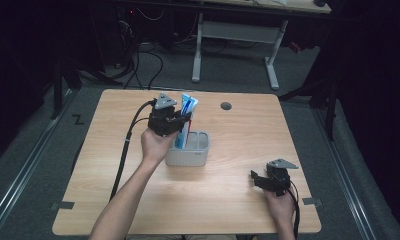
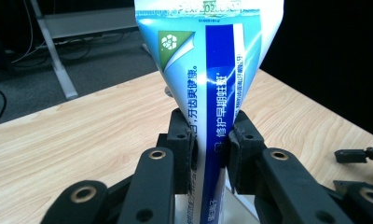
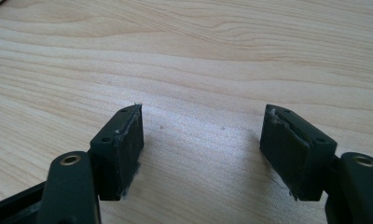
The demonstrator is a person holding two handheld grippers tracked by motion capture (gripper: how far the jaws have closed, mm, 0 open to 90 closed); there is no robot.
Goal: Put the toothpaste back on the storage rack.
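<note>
Left claw: my left gripper (image 1: 180,120), forearm stretched toward the table's middle, pinches the toothpaste tube (image 2: 208,93) upright.
Tube: its lower end sits in the grey holder (image 1: 188,156) at the table's (image 1: 238,200) centre.
Right claw: my right gripper (image 3: 203,144) rests near the front right corner, jaws wide, nothing between them.

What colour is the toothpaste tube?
The toothpaste tube is blue and white with a green corner, clearest in the left gripper view.

Table (image 1: 228,200) brightly lit, surroundings dark; glare streaks the toothpaste tube (image 2: 208,93), pictures slightly soft.
</note>
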